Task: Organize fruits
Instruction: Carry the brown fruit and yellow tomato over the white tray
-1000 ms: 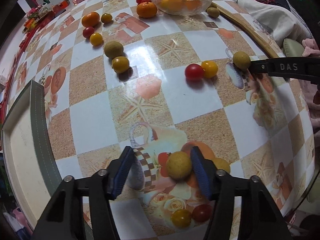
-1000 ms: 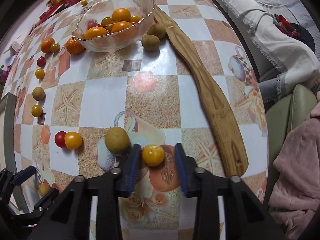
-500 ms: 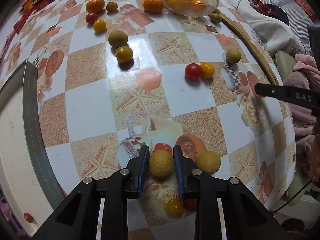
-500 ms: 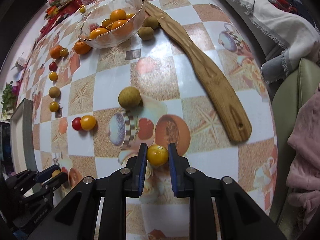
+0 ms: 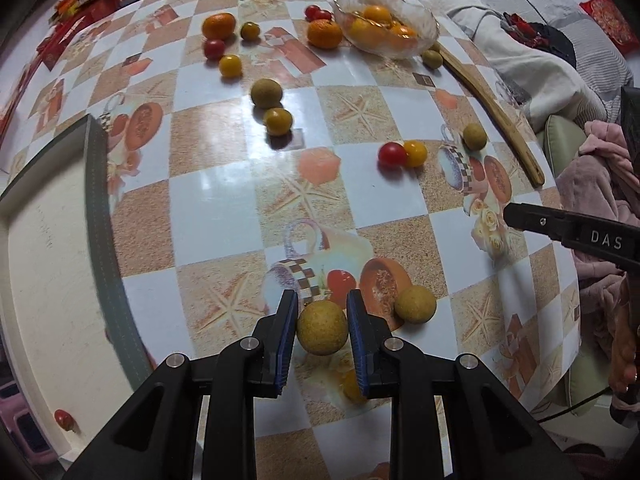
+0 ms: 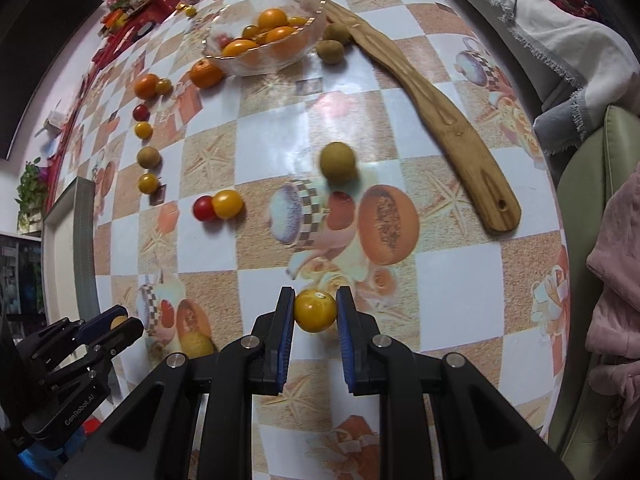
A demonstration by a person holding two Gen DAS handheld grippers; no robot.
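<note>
My left gripper (image 5: 322, 326) is shut on a tan round fruit (image 5: 322, 327) and holds it above the checked tablecloth (image 5: 208, 216). A second tan fruit (image 5: 415, 304) lies just to its right. My right gripper (image 6: 315, 311) is shut on a yellow cherry tomato (image 6: 315, 310), lifted off the cloth. A glass bowl (image 6: 264, 56) with oranges and tomatoes stands at the far end; it also shows in the left wrist view (image 5: 386, 30). The left gripper shows in the right wrist view (image 6: 108, 326) at lower left.
Loose fruit lies scattered: a red and yellow tomato pair (image 6: 218, 206), a tan fruit (image 6: 338, 162), oranges (image 6: 206, 74) and small fruits (image 6: 148, 158) along the left. A long wooden spatula (image 6: 432, 120) lies on the right. A grey-rimmed tray (image 5: 98, 216) is at the left edge.
Both grippers went from open around their fruits to shut on them, then rose and drew back from the table with the fruits held.
</note>
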